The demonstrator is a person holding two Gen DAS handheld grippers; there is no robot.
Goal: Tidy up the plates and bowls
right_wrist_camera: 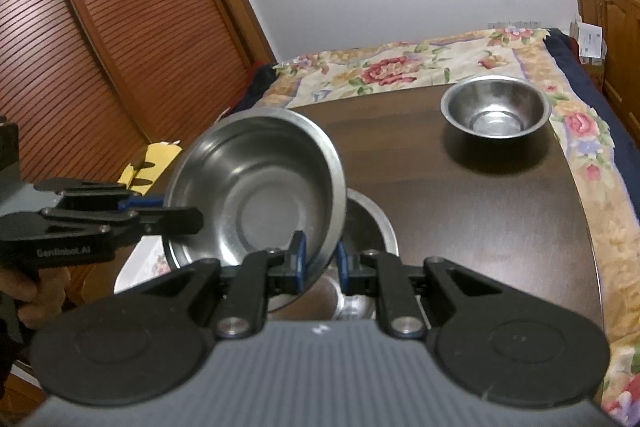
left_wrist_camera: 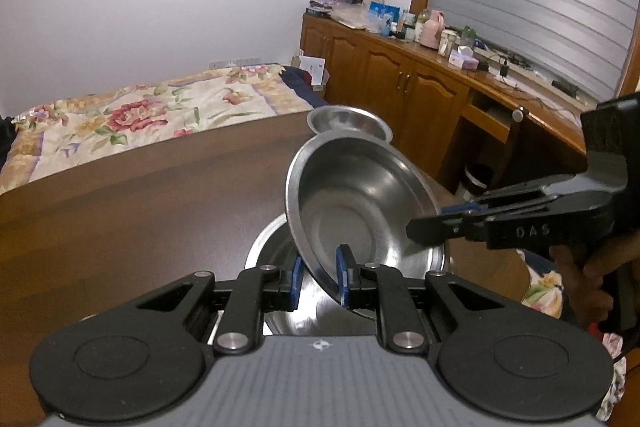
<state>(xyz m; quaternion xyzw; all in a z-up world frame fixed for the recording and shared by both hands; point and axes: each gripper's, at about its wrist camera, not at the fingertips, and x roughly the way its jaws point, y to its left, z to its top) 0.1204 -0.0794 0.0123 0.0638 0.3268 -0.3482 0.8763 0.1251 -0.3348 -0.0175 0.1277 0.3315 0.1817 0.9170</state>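
**Operator:** Report the state of both claws.

**Technician:** The left gripper (left_wrist_camera: 318, 277) is clamped on the near rim of a tilted steel bowl (left_wrist_camera: 356, 199). The right gripper (right_wrist_camera: 320, 263) is clamped on the same bowl's rim on the opposite side. In the left wrist view the right gripper comes in from 3 o'clock; in the right wrist view the left one comes in from 9 o'clock.

**Operator:** Where is the held bowl relative to the other ware?

**Technician:** It hangs tilted, directly above a wider steel basin (right_wrist_camera: 372, 223) on the dark wooden table (right_wrist_camera: 500, 227). Whether the two touch cannot be told. A small steel bowl (right_wrist_camera: 496, 107) stands alone at 1 o'clock in the right wrist view, well apart.

**Operator:** Progress assessment?

**Technician:** Judged partway. The held bowl is not yet nested in the basin. The small bowl is untouched and probably goes in last.
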